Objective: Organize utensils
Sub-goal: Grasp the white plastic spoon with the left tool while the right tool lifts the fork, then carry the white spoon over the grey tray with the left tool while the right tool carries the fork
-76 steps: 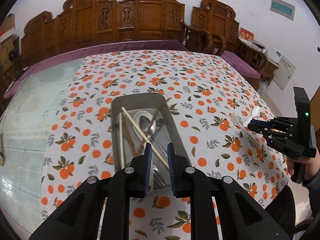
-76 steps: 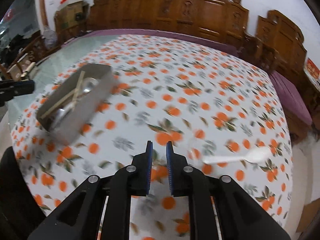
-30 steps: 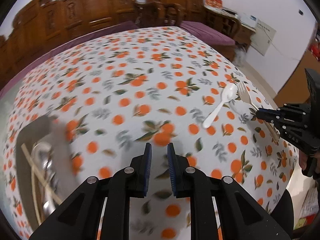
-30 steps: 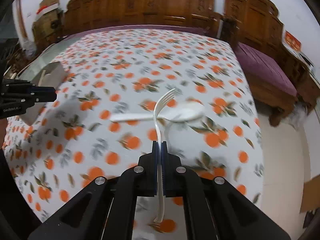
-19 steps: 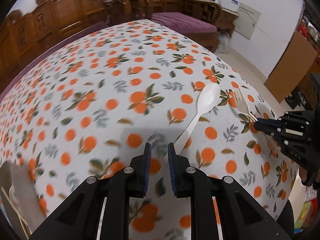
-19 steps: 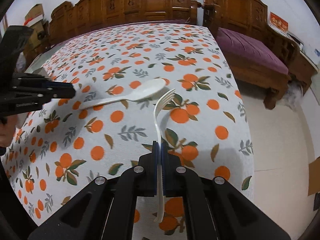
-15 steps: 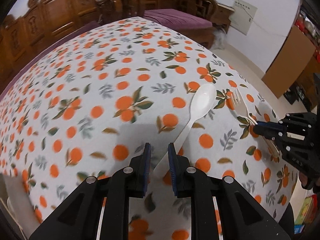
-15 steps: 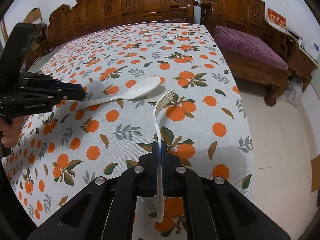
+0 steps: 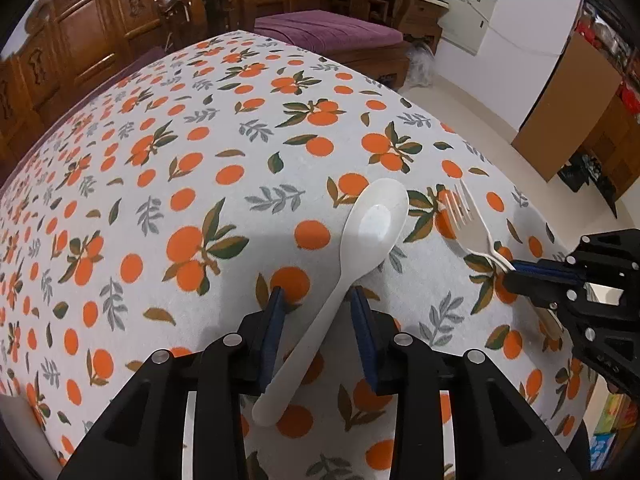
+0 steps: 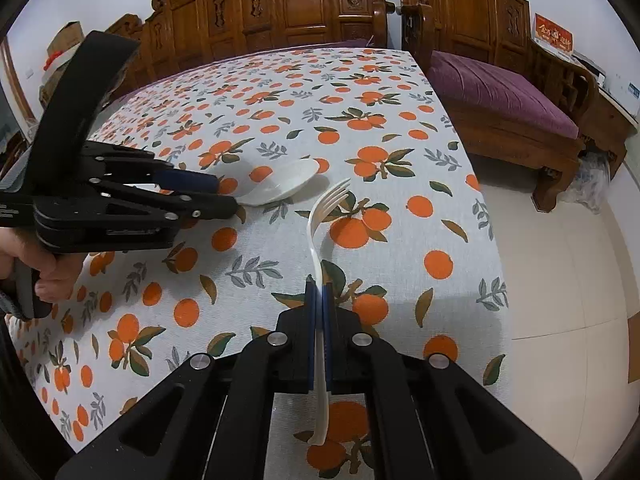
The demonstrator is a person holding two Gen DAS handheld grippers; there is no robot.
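Left gripper point(image 9: 318, 300): jaws just opened, now apart and straddling the white plastic spoon's point(image 9: 352, 260) handle on the orange-print tablecloth point(image 9: 200, 160), not yet pinching.
Right gripper point(image 10: 318, 292): clamped on the white plastic fork point(image 10: 320, 220).
Meaning: spoon pickup looks imminent.

Bright, even indoor light; sharp frames, fisheye-bent edges, soft shadows.

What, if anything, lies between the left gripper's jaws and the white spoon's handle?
Nothing visible. The left gripper, its jaws having just opened, straddles the white spoon handle on the tablecloth. The white fork, held in the right gripper, sits off beside the spoon's bowl.
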